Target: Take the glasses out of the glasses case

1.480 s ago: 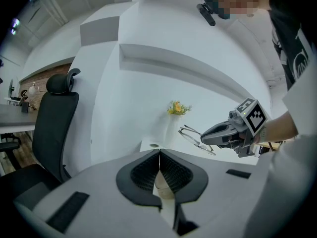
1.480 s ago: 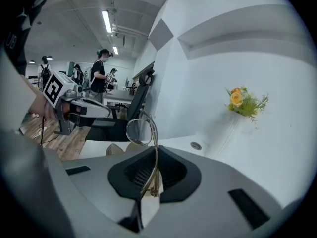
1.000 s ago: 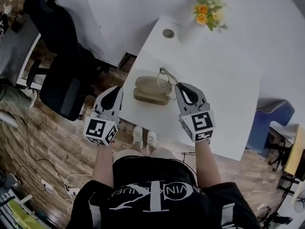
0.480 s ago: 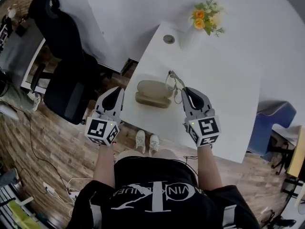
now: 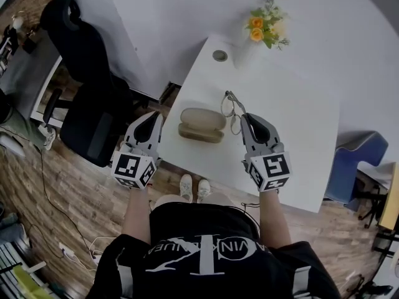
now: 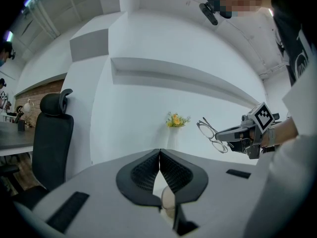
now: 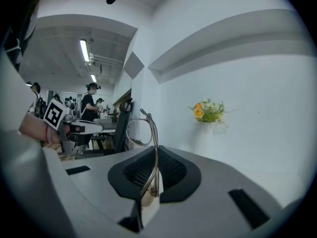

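Moved: glasses now swung clear, right of the case.
Right gripper: fingers pinching the frame.
Left gripper: fingers pressed together, empty.
Remaining: likely just a set-down on the bench.

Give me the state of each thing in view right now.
glasses: clamped in right tool, held above the table.
glasses case: looks closed, lying on the table.
right tool: shut on glasses.
left tool: shut, empty.
flowers: standing upright.
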Demonstrator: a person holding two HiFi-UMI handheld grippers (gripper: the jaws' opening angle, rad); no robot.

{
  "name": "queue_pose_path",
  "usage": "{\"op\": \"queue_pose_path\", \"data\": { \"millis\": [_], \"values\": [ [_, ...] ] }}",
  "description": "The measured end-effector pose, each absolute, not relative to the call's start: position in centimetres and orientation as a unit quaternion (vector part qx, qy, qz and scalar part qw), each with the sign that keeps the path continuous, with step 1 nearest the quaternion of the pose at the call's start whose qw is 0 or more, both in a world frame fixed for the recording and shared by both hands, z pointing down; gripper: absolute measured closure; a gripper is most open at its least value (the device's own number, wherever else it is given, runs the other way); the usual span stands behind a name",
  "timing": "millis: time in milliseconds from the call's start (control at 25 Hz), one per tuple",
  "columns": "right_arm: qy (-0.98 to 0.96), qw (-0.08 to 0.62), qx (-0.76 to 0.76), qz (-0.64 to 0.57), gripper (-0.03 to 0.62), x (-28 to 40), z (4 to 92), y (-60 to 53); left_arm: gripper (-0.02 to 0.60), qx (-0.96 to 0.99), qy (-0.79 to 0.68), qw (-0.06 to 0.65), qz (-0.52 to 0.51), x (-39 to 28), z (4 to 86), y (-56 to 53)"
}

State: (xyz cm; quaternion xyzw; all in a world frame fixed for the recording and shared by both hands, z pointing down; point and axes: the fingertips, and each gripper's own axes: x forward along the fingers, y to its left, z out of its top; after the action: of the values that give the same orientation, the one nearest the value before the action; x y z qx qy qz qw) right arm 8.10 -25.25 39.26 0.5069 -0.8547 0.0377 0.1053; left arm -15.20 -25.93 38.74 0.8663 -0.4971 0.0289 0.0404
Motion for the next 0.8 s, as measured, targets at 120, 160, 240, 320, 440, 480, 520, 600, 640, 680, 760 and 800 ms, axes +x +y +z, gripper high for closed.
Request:
{"op": "queue_pose_path", "data": {
  "millis": [120, 160, 240, 320, 440, 480, 520, 600, 640, 680, 760, 800],
  "values": [
    [-0.853, 0.1, 0.511, 0.033, 0.56, 8.2, 38.7, -25.2, 0.566, 0.867, -0.497, 0.036, 0.024, -15.3, 38.1, -26.1],
    [-0.852, 0.098, 0.513, 0.032, 0.56, 8.3, 38.6, -25.2, 0.566, 0.867, -0.496, 0.035, 0.022, -15.4, 37.9, -26.2],
    [-0.85, 0.094, 0.517, 0.03, 0.56, 8.5, 38.2, -25.2, 0.566, 0.867, -0.497, 0.036, 0.015, -15.4, 37.5, -26.4],
    [-0.849, 0.087, 0.521, 0.029, 0.56, 8.8, 37.9, -25.2, 0.566, 0.867, -0.497, 0.034, 0.01, -15.6, 37.1, -26.5],
    [-0.846, 0.081, 0.527, 0.025, 0.56, 9.0, 37.3, -25.2, 0.566, 0.868, -0.496, 0.026, 0.009, -15.7, 36.5, -26.7],
    [-0.845, 0.08, 0.528, 0.023, 0.56, 9.0, 37.2, -25.2, 0.566, 0.868, -0.496, 0.024, 0.008, -15.8, 36.4, -26.7],
    [-0.844, 0.079, 0.53, 0.022, 0.56, 9.0, 37.0, -25.3, 0.566, 0.868, -0.496, 0.023, 0.007, -15.8, 36.2, -26.8],
    [-0.842, 0.077, 0.533, 0.019, 0.56, 9.1, 36.7, -25.3, 0.566, 0.869, -0.495, 0.022, 0.005, -15.8, 36.0, -26.9],
    [-0.841, 0.076, 0.535, 0.017, 0.56, 9.2, 36.5, -25.3, 0.566, 0.869, -0.494, 0.021, 0.005, -15.9, 36.0, -26.9],
    [-0.841, 0.076, 0.536, 0.015, 0.56, 9.2, 36.4, -25.3, 0.566, 0.869, -0.494, 0.02, 0.005, -15.9, 35.9, -26.9],
    [-0.839, 0.074, 0.539, 0.013, 0.56, 9.2, 36.2, -25.3, 0.566, 0.87, -0.493, 0.019, 0.003, -16.0, 35.9, -26.9],
    [-0.838, 0.073, 0.54, 0.012, 0.56, 9.2, 36.1, -25.3, 0.566, 0.87, -0.493, 0.019, 0.002, -16.1, 35.8, -27.0]
  ]
}}
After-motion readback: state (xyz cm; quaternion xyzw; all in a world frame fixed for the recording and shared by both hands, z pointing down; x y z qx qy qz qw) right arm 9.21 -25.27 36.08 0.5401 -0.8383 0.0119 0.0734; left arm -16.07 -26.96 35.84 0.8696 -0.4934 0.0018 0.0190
